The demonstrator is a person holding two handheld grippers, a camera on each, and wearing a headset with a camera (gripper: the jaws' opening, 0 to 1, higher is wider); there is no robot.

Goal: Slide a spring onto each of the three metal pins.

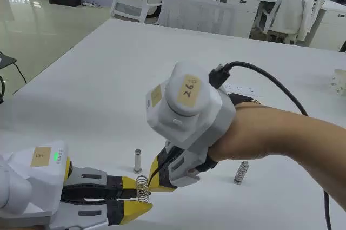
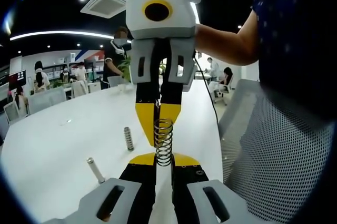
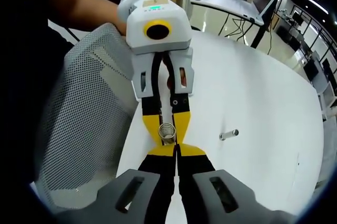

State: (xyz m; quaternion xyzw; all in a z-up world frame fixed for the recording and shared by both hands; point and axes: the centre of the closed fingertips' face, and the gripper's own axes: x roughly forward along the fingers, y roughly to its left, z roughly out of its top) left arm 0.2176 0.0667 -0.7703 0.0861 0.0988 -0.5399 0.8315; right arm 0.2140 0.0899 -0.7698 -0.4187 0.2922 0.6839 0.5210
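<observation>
Head view: left hand-held gripper (image 1: 145, 194) at lower left and right hand-held gripper (image 1: 158, 182) at centre, tips nose to nose over the white counter (image 1: 108, 78). The spring (image 1: 142, 188) stands upright in frame between them.

Left gripper view shows that spring side-on, its near end seated between the gripper's own yellow tips. Right gripper view shows it end-on, looking down the bore, with the left jaws clamped one on each side. So the left one grips the spring.

Right jaws look pressed together in their own view, tips against the spring – can't tell whether they pinch a coil.

A bare metal pin (image 1: 137, 161) stands upright just above the spring in frame. A second spring (image 1: 241, 171) leans at lower right, well apart – can't tell whether a pin is inside it. The left gripper view shows both at centre-left.

A mesh chair back (image 3: 89, 108) is on the left of the right gripper view.
</observation>
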